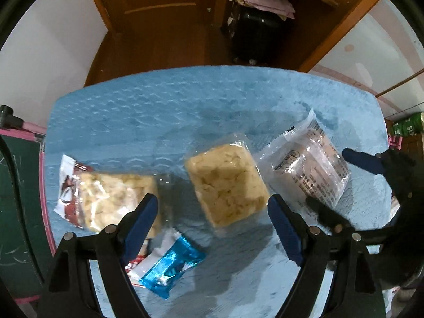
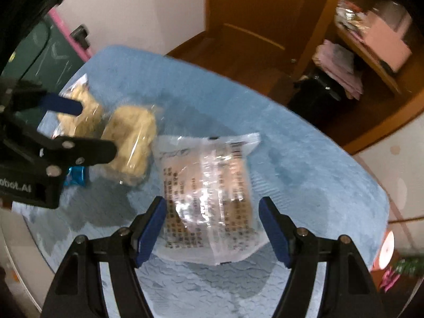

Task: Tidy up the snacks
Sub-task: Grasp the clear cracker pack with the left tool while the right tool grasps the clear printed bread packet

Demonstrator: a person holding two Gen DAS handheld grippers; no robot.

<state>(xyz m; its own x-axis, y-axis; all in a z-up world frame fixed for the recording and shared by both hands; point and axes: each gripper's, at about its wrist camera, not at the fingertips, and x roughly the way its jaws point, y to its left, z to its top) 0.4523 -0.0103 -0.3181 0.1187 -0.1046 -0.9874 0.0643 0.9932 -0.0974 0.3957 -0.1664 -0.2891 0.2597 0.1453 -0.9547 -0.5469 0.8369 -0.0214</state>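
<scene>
Several snack packs lie on a blue cloth-covered table [image 1: 185, 100]. My left gripper [image 1: 212, 206] is open above a clear pack of pale yellow snack [image 1: 226, 182], which lies between its fingers. A second yellow pack with a red end [image 1: 106, 198] lies to its left, and a small blue foil pack [image 1: 169, 265] sits below. My right gripper [image 2: 212, 217] is open over a clear printed pack with a brown snack [image 2: 209, 193]. That pack [image 1: 310, 167] and the right gripper [image 1: 371, 164] show at the right of the left wrist view. The left gripper [image 2: 87, 129] shows at the left of the right wrist view.
A green chalkboard with a pink frame [image 1: 18, 185] stands at the table's left edge. Beyond the table are a wooden door [image 1: 159, 5], a black suitcase [image 1: 254, 31] with folded pink cloth on top, and wooden shelves [image 2: 371, 53].
</scene>
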